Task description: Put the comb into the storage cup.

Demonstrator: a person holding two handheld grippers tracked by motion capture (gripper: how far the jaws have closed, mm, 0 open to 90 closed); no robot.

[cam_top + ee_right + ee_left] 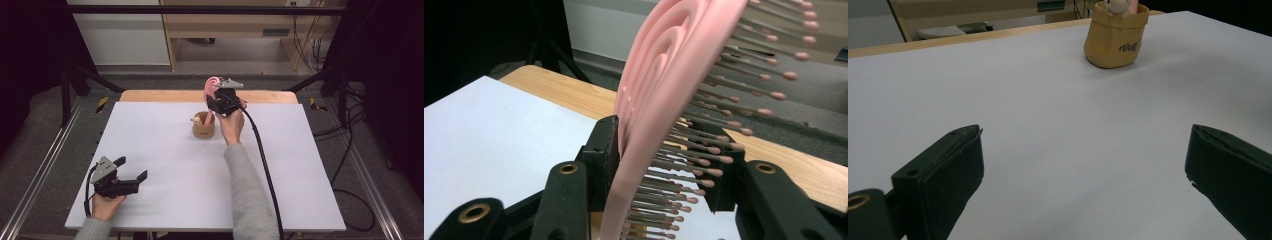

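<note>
The right hand-held gripper (218, 96) is hovering over the far middle of the white table (165, 165), gripping a pink hairbrush (664, 100) between its jaws. One black jaw is pressing the smooth curved back of the brush while the other is sitting in among the bristles (724, 90), whose rounded tips are fanning out to the side. The brush is standing nearly upright, its head rising above the gripper and its lower end pointing down into a small tan fabric pouch (203, 126) that is sitting just beneath it on the table. A small pale toy figure (1114, 5) is poking out of the pouch's mouth. The left hand-held gripper (131, 170) is resting near the front left corner, well apart from the pouch, its jaws standing wide with nothing between them.
</note>
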